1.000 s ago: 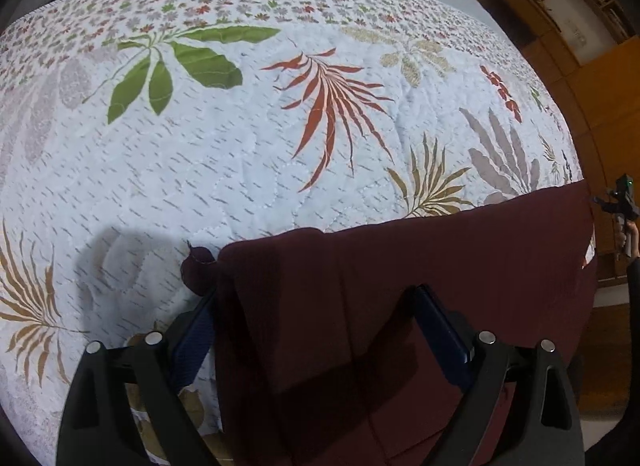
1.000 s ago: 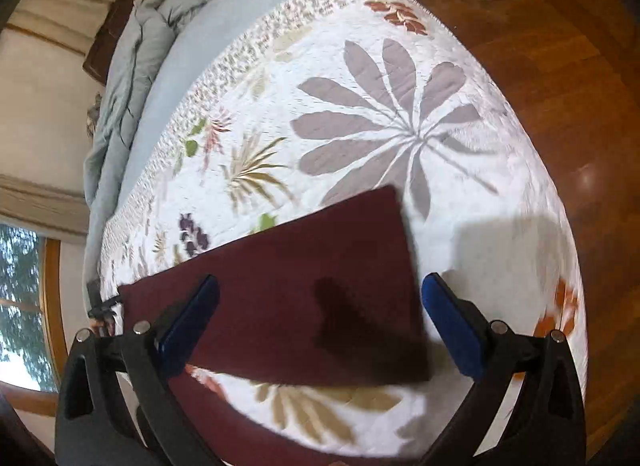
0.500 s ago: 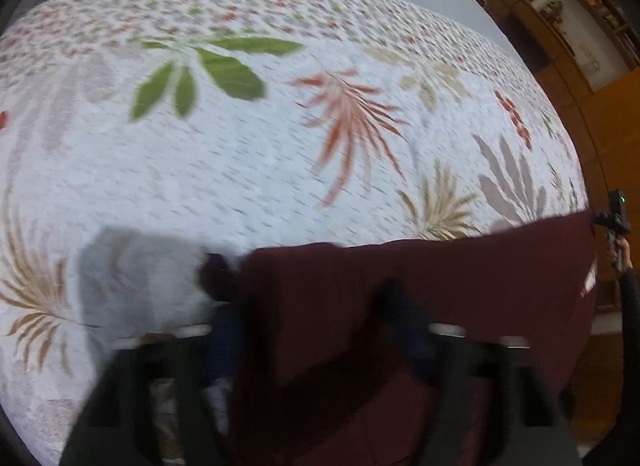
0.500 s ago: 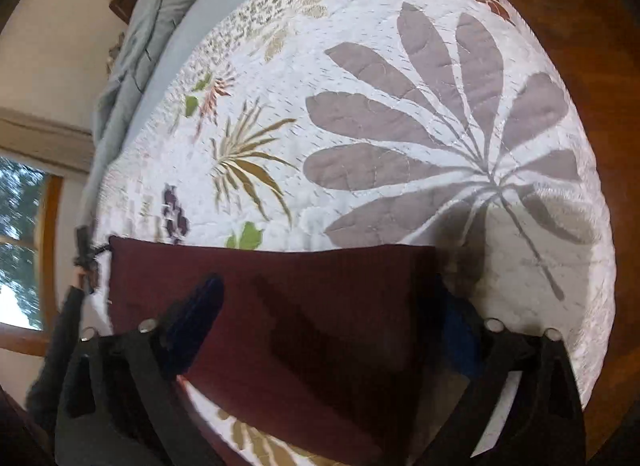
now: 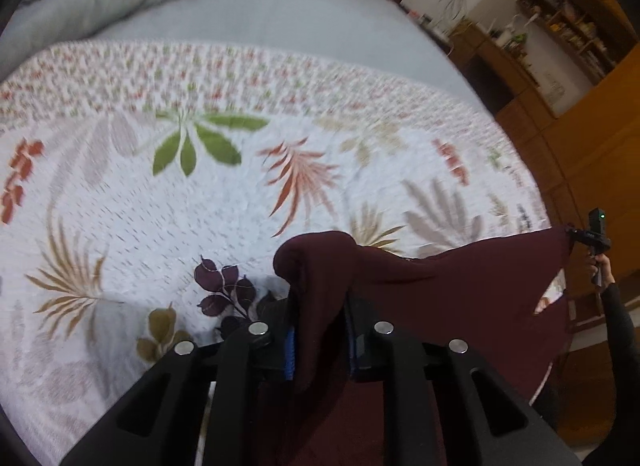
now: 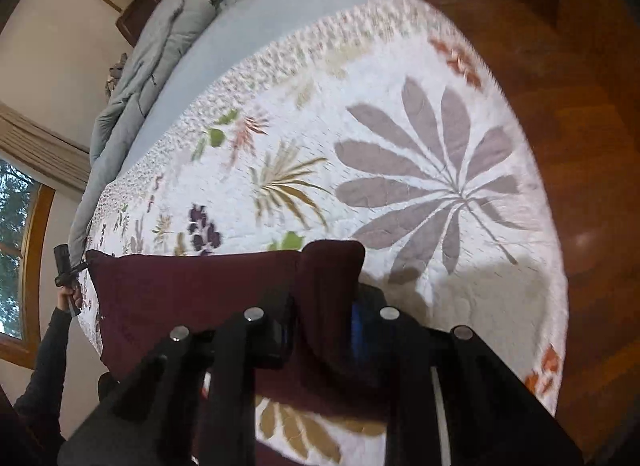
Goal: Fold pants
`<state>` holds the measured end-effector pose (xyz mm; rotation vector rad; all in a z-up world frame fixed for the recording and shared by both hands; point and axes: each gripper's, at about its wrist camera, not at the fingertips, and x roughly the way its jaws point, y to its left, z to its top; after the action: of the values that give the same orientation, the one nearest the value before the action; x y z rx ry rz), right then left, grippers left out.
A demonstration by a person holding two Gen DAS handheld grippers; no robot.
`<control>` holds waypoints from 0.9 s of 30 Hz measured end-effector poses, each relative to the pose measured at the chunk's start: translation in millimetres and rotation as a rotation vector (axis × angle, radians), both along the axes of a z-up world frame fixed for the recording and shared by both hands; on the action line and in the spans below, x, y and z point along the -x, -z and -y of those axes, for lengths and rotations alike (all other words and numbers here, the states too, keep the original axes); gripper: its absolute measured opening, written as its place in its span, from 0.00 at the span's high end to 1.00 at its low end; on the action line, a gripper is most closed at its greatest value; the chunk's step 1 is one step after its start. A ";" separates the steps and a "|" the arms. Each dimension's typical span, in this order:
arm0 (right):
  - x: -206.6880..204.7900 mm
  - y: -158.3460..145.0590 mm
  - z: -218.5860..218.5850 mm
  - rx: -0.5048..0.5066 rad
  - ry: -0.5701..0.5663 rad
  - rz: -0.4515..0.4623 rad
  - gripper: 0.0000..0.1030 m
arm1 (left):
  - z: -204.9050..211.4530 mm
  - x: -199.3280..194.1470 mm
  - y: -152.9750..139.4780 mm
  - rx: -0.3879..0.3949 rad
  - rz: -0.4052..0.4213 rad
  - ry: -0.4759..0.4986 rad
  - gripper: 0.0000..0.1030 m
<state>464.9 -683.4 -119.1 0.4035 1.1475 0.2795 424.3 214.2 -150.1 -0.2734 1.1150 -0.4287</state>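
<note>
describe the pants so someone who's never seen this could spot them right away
Find the white quilt printed with leaves, spread over the bed. At its near edge, the pants stretch between the left claw and the right claw. They are plain dark maroon, the only unpatterned cloth on it.

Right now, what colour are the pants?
Dark maroon, plain, no pattern. The pants show best in the right wrist view, stretched across the floral quilt.

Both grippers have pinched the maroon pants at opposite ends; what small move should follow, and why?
Probably carry both ends forward over the quilt. The left gripper and right gripper are each shut on a bunched corner of the pants, whose edge spans between them lifted.
</note>
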 end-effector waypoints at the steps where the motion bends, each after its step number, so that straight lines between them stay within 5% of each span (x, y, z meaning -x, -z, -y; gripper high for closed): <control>1: 4.0 -7.5 -2.8 0.006 0.000 0.014 0.80 | -0.2 6.0 -9.4 0.011 0.019 0.000 0.83; 7: 54.6 -45.8 -1.5 0.039 0.024 0.106 0.80 | -2.6 65.5 -61.0 0.088 0.140 0.013 0.83; 14: 132.8 -44.0 -2.5 0.077 0.076 0.204 0.76 | -12.1 153.7 -76.7 0.160 0.208 -0.005 0.83; 22: 240.7 2.0 -10.1 0.133 0.178 0.240 0.66 | -17.5 243.3 -17.7 0.185 0.105 -0.026 0.83; 27: 278.2 29.1 -22.7 0.169 0.241 0.204 0.53 | -12.4 272.1 35.9 0.120 -0.070 -0.029 0.77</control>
<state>186.7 -660.7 -148.2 0.3511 0.9046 0.0107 152.2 226.6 -186.0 -0.4122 1.1539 -0.4638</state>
